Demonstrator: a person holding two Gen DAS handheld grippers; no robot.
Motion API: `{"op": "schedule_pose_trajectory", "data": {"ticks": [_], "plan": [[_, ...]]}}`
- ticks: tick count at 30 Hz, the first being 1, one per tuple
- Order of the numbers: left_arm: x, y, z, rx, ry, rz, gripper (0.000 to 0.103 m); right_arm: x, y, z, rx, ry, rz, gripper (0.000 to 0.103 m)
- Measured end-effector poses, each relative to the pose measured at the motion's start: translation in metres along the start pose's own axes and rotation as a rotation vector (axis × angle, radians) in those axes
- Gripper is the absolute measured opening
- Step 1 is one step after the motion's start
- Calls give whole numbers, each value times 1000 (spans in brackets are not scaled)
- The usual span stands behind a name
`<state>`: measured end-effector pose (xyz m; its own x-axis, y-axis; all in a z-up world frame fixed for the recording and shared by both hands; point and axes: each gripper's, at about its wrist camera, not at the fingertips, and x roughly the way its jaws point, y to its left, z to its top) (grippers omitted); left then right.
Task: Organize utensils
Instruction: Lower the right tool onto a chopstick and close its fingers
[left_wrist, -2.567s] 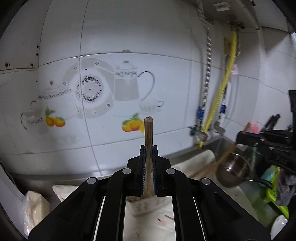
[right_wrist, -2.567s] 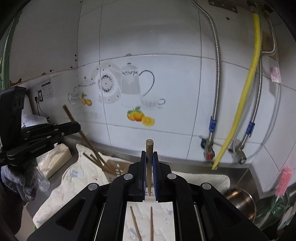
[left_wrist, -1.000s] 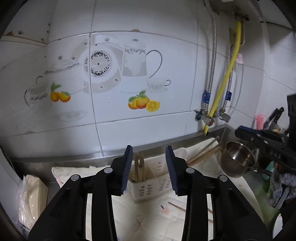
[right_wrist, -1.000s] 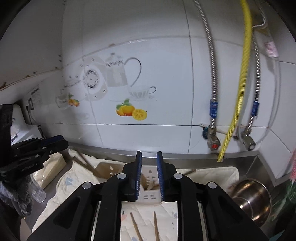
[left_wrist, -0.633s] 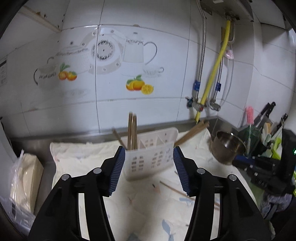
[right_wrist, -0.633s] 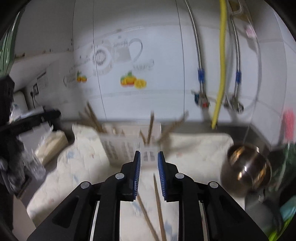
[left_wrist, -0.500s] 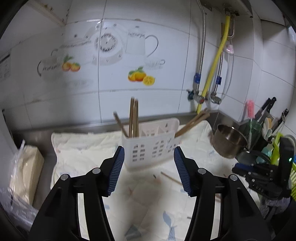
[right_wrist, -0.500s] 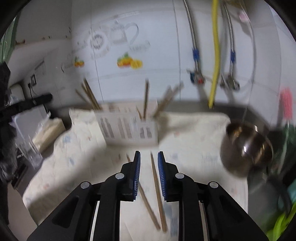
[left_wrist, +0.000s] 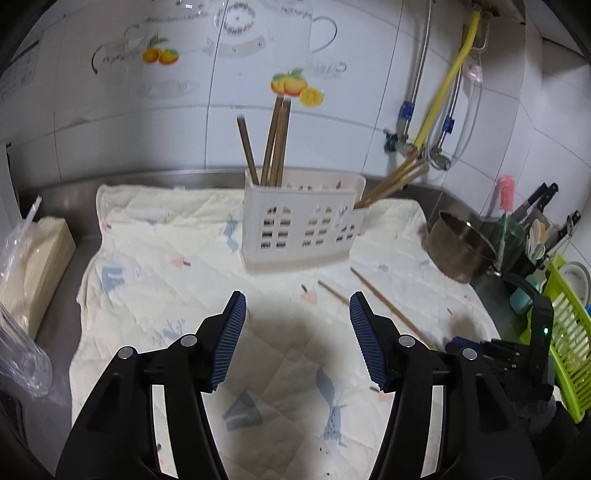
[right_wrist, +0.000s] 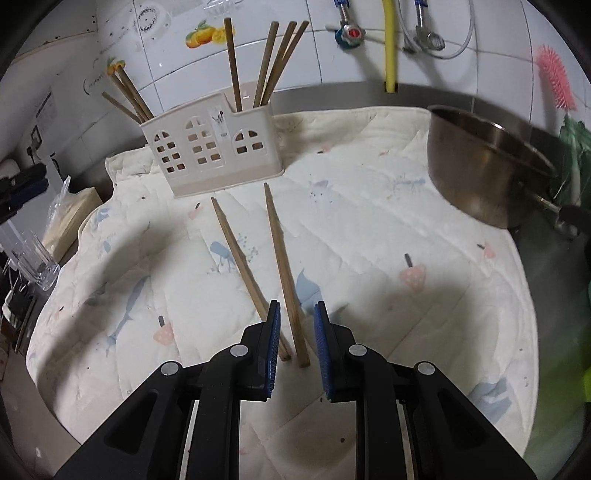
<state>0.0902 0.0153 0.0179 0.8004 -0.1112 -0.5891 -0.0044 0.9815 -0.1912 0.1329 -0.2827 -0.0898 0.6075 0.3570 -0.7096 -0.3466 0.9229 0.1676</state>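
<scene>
Stainless steel counter (left_wrist: 74, 192) along the tiled wall. Cream quilted cloth (right_wrist: 369, 229) with small printed motifs covers most of it. On the cloth: white plastic utensil caddy (right_wrist: 210, 155), upright, holding chopsticks; two loose wooden chopsticks (right_wrist: 280, 266) lying near each other. Steel pot (right_wrist: 480, 170) at the cloth's right edge. Bagged beige stack (left_wrist: 33, 258) on bare counter, left.

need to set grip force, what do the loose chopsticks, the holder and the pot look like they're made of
Loose chopsticks: likely wood or bamboo, matte brown, faint grain. Holder: looks like moulded plastic, cream, smooth, with cut-out window holes. Pot: metal, probably stainless steel, with a dull brushed sheen and reflections.
</scene>
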Motion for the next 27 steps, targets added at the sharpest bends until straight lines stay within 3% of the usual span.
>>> {"op": "schedule_pose_trajectory", "data": {"ticks": [27], "plan": [[36,-33,-43,-63,132,-28,59,44,10,12,-85,120,-15,9]]}}
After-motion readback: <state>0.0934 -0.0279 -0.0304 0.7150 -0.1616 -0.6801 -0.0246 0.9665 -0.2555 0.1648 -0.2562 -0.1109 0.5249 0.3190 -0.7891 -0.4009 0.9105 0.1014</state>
